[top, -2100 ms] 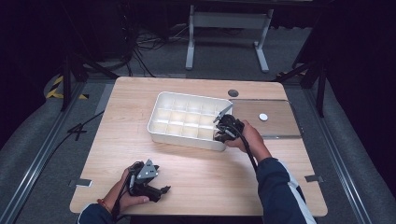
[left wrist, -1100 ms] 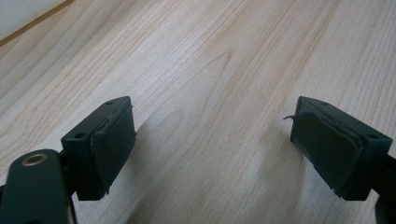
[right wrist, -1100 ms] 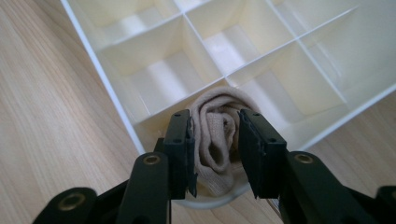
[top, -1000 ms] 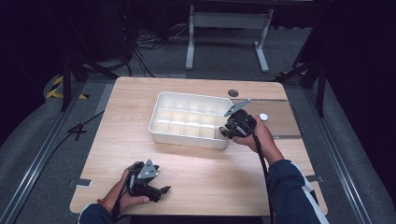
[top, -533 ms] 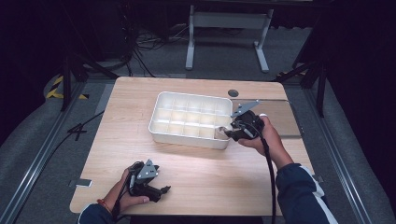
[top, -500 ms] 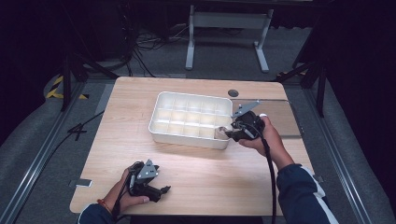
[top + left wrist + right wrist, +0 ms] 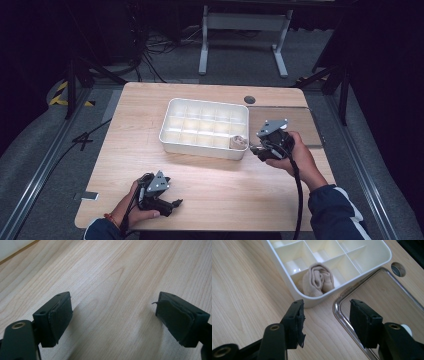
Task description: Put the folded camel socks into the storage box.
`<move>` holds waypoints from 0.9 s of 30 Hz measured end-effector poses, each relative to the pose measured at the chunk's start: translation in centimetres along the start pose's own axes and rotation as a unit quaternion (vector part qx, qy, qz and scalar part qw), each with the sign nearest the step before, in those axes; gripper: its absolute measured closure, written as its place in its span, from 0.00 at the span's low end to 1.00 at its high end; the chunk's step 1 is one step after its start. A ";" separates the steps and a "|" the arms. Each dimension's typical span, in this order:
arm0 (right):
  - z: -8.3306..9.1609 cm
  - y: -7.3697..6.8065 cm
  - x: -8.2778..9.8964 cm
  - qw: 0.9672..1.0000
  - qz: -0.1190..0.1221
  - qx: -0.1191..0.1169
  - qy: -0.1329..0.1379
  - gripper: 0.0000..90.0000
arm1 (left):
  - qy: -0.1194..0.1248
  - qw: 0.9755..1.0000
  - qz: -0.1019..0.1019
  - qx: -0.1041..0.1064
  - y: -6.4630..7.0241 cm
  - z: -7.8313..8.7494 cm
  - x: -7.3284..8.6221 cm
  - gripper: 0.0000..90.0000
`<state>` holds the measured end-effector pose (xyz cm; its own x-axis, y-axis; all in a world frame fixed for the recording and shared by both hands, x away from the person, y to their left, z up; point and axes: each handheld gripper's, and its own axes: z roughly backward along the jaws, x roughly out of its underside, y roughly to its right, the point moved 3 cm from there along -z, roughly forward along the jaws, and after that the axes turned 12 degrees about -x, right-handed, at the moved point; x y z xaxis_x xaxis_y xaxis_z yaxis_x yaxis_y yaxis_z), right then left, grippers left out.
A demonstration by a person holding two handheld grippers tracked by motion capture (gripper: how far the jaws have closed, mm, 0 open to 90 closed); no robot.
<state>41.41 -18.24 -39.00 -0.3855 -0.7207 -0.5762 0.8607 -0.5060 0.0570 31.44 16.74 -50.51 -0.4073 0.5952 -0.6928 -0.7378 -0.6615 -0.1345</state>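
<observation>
Rolled beige sock (image 7: 318,280) sits in the corner compartment of the white divided tray (image 7: 172,142), the one nearest the counter's (image 7: 225,200) right edge on the person's side. Right gripper (image 7: 256,149) just beside that tray corner, above the clear lid's (image 7: 384,295) rim; fingers (image 7: 295,320) have just been opening, nothing between them. Left gripper (image 7: 176,203) at the counter's near edge, fingers (image 7: 58,317) apart over bare wood, empty.
</observation>
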 end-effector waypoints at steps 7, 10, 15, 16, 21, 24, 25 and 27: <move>0.4 -0.6 1.4 1.000 0.010 0.008 -0.009 0.49 | 0.000 1.000 0.000 0.000 0.0 0.0 0.0 0.16; 0.7 -0.7 2.0 1.000 0.008 0.010 -0.012 0.49 | 0.000 1.000 0.001 0.001 0.0 0.0 0.0 0.16; 1.1 -0.7 3.3 1.000 0.004 0.021 -0.014 0.48 | 0.000 1.000 0.000 0.001 0.0 0.0 0.0 0.16; 1.1 -0.7 3.5 1.000 0.003 0.021 -0.014 0.47 | 0.000 1.000 0.000 0.001 0.0 0.0 0.0 0.16; 1.4 -0.7 4.9 1.000 -0.007 0.026 -0.017 0.45 | 0.000 1.000 0.001 0.001 0.0 0.0 0.0 0.16; 1.5 -0.8 5.6 0.999 -0.011 0.026 -0.017 0.44 | 0.000 1.000 0.001 0.001 0.0 0.0 0.0 0.16; 1.5 -0.8 5.9 0.999 -0.013 0.028 -0.018 0.44 | 0.000 1.000 0.001 0.001 0.0 0.0 0.0 0.16; 1.5 -0.9 6.5 0.999 -0.015 0.032 -0.021 0.44 | 0.000 1.000 0.000 0.000 0.0 0.0 0.0 0.16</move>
<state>37.65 -23.18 -41.62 -0.4252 -0.7232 -0.5443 0.8263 -0.5556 0.0927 31.44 16.74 -50.51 -0.4073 0.5949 -0.6930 -0.7377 -0.6616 -0.1344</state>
